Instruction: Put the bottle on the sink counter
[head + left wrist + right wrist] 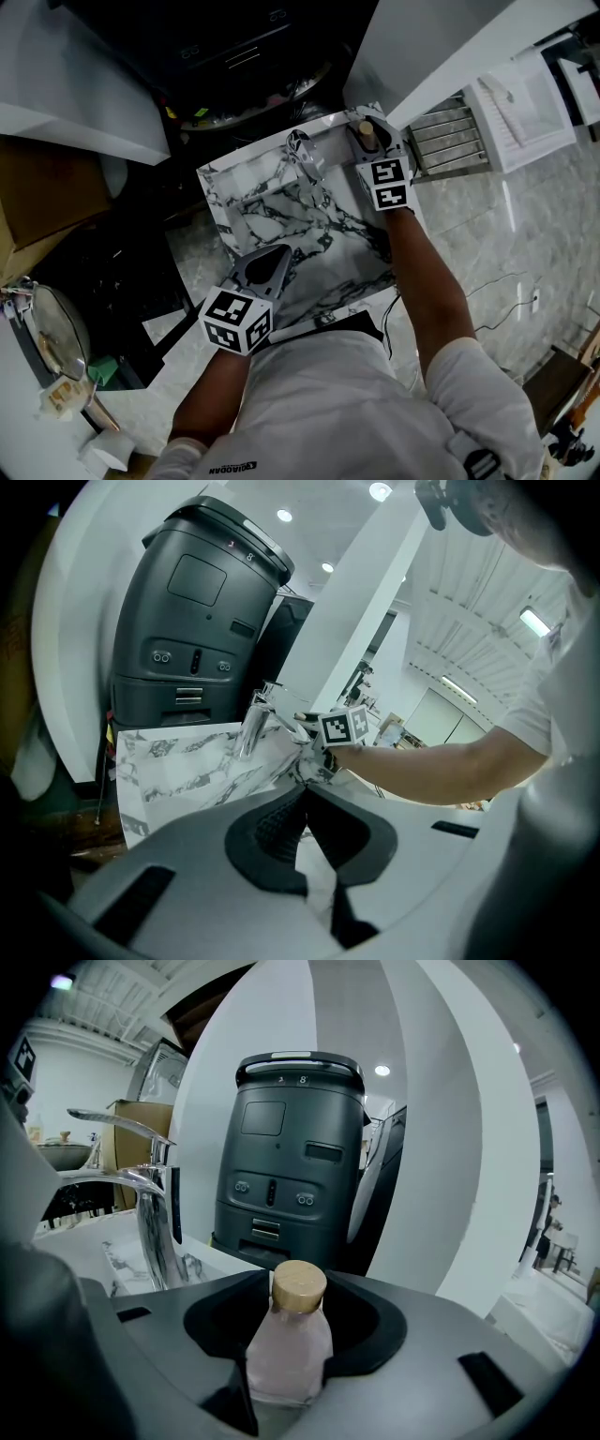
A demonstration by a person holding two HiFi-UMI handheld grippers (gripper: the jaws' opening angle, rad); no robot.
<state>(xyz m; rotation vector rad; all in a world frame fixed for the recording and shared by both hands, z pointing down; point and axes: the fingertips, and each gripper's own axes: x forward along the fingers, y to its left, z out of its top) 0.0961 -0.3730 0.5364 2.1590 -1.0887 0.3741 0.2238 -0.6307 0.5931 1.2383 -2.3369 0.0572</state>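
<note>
Showing in head view: right gripper is straddling bottle on counter. Left gripper view: left gripper is pinching together, empty. Right gripper view: jaws are standing apart, upright bottle between them, faucet to their left.

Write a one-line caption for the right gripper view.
Pale bottle, tan cap, stands within the open right gripper; faucet at left.

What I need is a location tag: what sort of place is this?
Probably a mock-up washroom corner in a lab or workshop: a marble-pattern sink counter with a chrome faucet, beside a dark grey machine.
</note>
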